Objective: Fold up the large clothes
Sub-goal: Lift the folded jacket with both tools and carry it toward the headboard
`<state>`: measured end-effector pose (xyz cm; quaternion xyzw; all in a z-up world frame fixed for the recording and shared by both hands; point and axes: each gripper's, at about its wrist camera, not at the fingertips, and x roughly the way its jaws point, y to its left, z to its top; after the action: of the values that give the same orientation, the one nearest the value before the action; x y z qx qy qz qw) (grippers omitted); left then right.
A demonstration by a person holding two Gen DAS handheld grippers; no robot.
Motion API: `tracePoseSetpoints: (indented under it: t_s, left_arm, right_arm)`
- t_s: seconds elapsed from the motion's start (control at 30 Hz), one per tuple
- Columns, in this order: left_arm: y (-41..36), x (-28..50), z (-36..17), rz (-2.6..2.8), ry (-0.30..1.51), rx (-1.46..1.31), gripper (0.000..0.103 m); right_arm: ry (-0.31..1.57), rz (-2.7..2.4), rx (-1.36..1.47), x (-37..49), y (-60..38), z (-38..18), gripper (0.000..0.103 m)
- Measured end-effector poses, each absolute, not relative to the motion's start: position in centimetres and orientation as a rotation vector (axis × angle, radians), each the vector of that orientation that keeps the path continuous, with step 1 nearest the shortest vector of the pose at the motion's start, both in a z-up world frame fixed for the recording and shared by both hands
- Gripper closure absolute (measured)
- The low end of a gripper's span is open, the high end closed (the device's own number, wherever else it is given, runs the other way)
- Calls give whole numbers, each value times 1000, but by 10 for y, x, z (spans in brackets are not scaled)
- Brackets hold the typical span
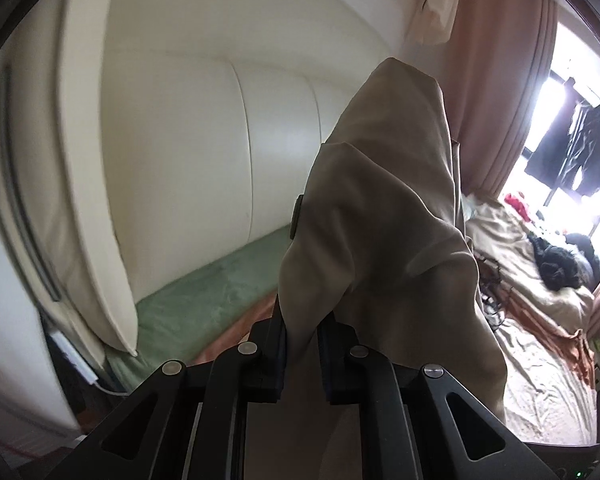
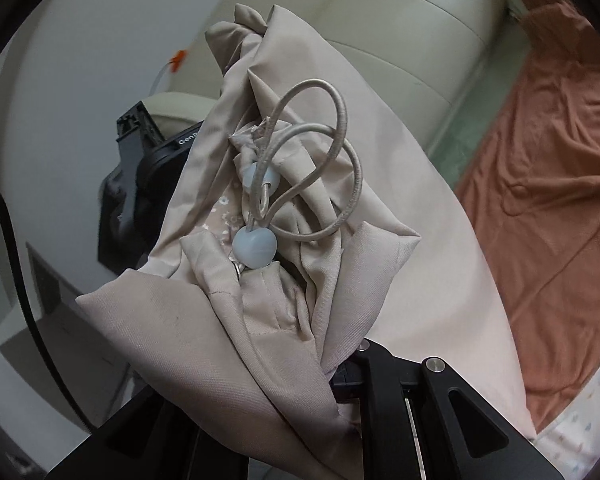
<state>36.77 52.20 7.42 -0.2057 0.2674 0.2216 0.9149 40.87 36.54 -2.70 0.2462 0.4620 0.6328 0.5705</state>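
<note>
Left wrist view: the left gripper (image 1: 302, 354) clamps a fold of the beige garment (image 1: 384, 216), lifted above the bed (image 1: 540, 380) so it can hang free; its long axis runs up and away from the jaws.

Right wrist view: the right gripper (image 2: 340, 392) pinches the bunched garment's hem, elastic cord (image 2: 320, 160) and toggle (image 2: 254, 247) uppermost; the left gripper appears behind.

Cream padded headboard (image 1: 204, 152) stands behind the bed. Green blanket (image 1: 204, 292) lies along its base; rust-orange sheet (image 2: 552, 184) spreads just beside that. Pink curtain (image 1: 500, 92) hangs right of the headboard, a black garment (image 1: 580, 152) beyond at the window.
</note>
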Motion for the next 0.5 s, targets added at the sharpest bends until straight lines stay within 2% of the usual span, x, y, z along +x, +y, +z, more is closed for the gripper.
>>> tracePoseSetpoints:
  t_s: [0.23,0.43,0.5]
  left_arm:
    - [525,440,53,462,614,-395,91]
    - [528,506,15,480,752,-362,89]
    - [528,511,2,495,770,-346,81]
  right_arm:
    - [1048,1431,579,455,359,-31,91]
    - [1044,1306,630,502,344,-63,91]
    - [1059,1233,629,519,337,-80,91]
